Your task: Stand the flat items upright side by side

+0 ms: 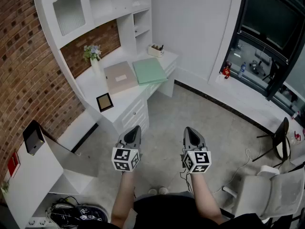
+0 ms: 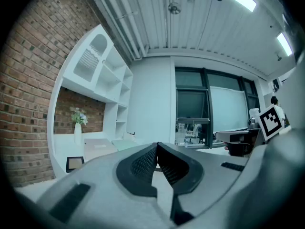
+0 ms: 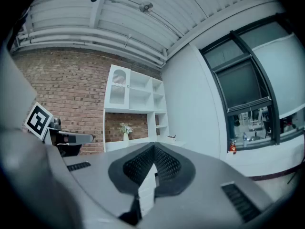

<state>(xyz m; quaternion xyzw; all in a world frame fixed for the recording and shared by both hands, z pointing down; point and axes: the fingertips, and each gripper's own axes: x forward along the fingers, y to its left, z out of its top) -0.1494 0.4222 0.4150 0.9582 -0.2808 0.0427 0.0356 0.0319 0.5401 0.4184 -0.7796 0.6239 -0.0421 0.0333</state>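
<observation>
Two flat items lie on the white desk: a beige folder and a green folder, side by side. My left gripper and right gripper hang over the floor, well short of the desk, both shut with nothing between the jaws. In the left gripper view the beige folder and green folder show faintly on the desk, beyond the gripper. The right gripper view looks over its shut gripper toward the shelving.
A small framed picture and a vase of flowers stand on the desk, with a small box at its far end. White shelving rises behind. A white chair stands at the right, and a low cabinet at the left.
</observation>
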